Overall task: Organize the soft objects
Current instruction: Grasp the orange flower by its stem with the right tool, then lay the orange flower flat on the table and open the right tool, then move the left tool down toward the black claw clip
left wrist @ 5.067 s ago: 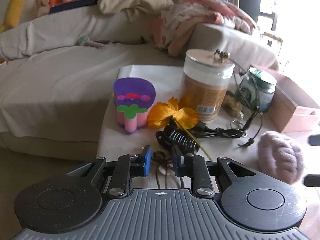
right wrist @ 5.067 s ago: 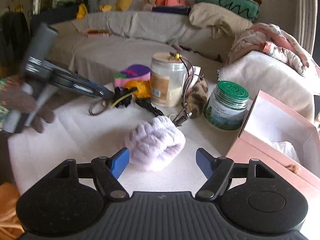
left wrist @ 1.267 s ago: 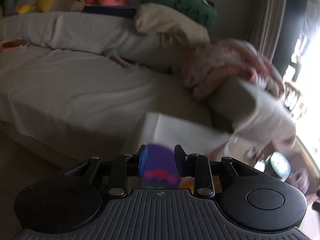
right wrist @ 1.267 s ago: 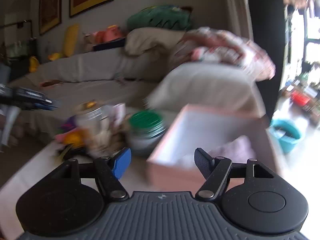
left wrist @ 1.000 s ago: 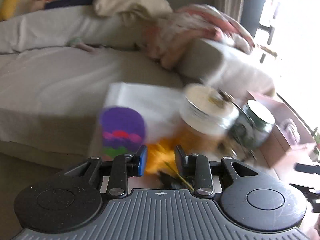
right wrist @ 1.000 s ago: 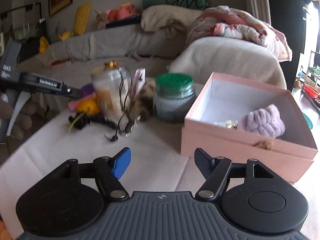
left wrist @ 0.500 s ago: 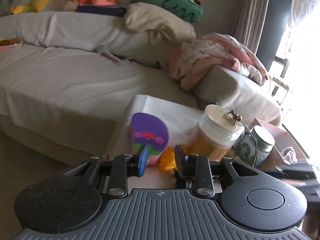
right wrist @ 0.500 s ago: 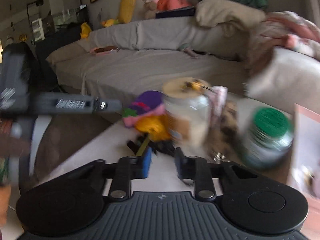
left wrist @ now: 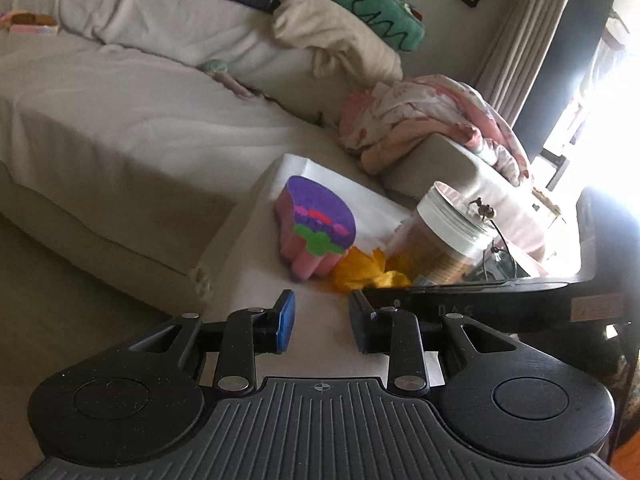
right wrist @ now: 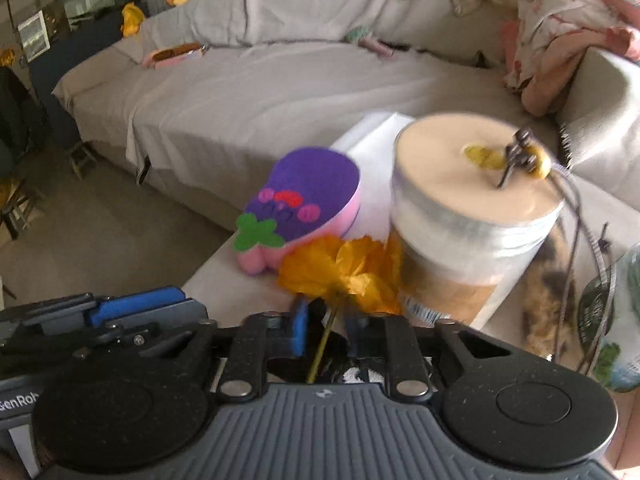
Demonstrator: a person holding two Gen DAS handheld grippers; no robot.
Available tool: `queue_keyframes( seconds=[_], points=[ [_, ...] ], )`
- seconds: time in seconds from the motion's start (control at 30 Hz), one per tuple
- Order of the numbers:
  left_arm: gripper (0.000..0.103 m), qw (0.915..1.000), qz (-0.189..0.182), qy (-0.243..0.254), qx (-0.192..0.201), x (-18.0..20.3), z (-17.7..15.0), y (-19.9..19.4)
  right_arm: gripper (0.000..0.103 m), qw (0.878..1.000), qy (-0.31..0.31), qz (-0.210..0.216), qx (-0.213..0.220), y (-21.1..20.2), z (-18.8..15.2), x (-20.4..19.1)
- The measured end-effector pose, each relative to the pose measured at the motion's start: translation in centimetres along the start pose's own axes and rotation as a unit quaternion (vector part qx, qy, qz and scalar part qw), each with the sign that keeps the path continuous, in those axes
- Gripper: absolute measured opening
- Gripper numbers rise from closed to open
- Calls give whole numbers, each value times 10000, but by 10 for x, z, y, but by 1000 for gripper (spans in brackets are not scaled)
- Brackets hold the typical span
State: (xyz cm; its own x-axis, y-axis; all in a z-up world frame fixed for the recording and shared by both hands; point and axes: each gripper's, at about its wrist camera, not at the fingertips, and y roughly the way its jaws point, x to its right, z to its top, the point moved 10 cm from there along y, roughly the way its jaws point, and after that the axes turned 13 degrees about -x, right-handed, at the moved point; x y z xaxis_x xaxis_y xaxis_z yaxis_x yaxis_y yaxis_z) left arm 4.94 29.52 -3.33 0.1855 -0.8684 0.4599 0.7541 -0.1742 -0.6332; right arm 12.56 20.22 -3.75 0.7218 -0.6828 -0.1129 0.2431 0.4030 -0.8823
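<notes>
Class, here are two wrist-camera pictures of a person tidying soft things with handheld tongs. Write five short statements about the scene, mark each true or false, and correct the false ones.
1. The right tongs are closing around the stem of the yellow flower. True.
2. The left tongs are holding the purple-topped foam toy. False: they are open and empty, and the toy lies on the white cloth ahead of them.
3. The yellow flower lies beside the white-lidded jar. True.
4. The white-lidded jar lies tipped on its side. False: it stands upright.
5. A bead on a cord rests on the jar's lid. True.
</notes>
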Motion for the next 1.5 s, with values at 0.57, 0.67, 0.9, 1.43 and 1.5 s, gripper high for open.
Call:
queue_keyframes(
  seconds=[0.57, 0.67, 0.9, 1.43, 1.5],
  points=[
    [33, 9964, 276, 619, -504, 54, -14, 17, 2, 9977, -37, -81, 675, -107, -78, 50],
    [33, 9948, 425, 691, -610, 63, -15, 24, 2, 9962, 16, -506, 708, -103, -105, 70],
    [33, 9892, 739, 991, -793, 81, -16, 32, 4, 9954, 204, -541, 766, -97, -142, 94],
    [33, 9930, 1121, 282, -243, 71, 55, 52, 50, 9892, 485, -588, 1253, -102, -164, 112],
    [33, 9906, 1176, 633, -298, 77, 59, 60, 50, 9893, 508, -567, 1246, -102, -164, 112]
  ],
)
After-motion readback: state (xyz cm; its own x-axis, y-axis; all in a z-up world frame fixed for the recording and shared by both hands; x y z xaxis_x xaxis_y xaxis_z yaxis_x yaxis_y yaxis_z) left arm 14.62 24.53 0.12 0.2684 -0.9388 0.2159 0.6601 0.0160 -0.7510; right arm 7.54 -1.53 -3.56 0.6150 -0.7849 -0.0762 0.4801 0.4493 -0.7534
